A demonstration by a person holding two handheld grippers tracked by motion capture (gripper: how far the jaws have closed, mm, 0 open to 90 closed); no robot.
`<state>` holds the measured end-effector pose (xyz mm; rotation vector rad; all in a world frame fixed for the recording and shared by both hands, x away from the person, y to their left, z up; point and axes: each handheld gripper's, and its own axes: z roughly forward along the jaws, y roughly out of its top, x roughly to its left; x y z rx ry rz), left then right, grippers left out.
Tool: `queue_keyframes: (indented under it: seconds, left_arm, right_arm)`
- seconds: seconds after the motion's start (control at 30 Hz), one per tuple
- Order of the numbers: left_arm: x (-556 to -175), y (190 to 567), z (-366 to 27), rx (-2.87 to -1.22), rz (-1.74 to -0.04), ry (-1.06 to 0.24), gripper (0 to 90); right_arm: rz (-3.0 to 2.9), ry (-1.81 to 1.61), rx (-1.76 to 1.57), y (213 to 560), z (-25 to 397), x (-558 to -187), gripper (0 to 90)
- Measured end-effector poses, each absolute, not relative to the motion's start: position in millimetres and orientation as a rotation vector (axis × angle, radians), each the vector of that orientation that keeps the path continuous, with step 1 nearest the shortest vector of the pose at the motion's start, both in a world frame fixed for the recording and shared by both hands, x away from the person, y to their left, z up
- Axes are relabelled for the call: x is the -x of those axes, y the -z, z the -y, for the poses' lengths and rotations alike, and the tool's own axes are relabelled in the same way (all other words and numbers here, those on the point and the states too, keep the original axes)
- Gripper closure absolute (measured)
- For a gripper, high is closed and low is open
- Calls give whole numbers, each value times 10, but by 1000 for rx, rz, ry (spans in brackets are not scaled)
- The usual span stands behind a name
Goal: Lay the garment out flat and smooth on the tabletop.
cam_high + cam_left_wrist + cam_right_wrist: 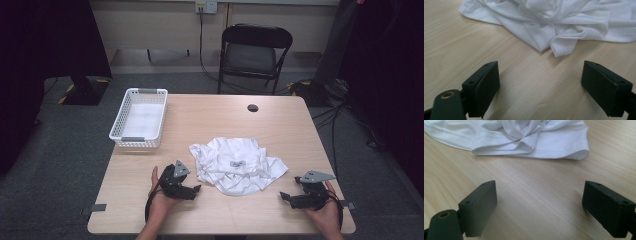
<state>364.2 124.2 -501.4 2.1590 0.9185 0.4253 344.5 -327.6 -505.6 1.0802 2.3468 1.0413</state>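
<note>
A crumpled white garment [236, 164] lies in a heap near the middle of the wooden table [210, 120]. My left gripper [192, 190] rests low on the table just to the garment's left, its jaws open with nothing between them. The left gripper view shows the garment's folded edge [559, 30] a short way ahead of the jaws. To the garment's right, my right gripper [286, 198] is also open and holds nothing. The cloth's hemmed edge [531, 145] lies ahead of it in the right gripper view.
A white plastic basket [139, 118] stands at the table's back left with nothing in it. A round cable hole [253, 107] sits near the far edge. A black folding chair [252, 54] stands behind the table, with cables on the floor to the right.
</note>
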Motion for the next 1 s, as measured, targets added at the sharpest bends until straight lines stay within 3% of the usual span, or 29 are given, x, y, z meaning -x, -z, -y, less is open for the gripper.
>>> queue_keyframes:
  seconds: [0.33, 0.6, 0.7, 1.0]
  left_arm:
    - [-3719, 4872, -1262, -2091, -877, -328, 171]
    - [-3901, 4649, -1104, -2082, -816, -350, 202]
    - [-3972, 4589, -1034, -2070, -805, -330, 256]
    - [-4141, 4568, -893, -2116, -782, -366, 250]
  right_arm:
    - [-2352, -1085, -1090, 5015, 3303, -3489, 134]
    - [-2321, -1222, -1070, 4823, 3230, -3717, 199]
    - [-2325, -1279, -1049, 4767, 3153, -3827, 253]
    - [-2327, -1304, -1047, 4756, 2983, -4008, 272]
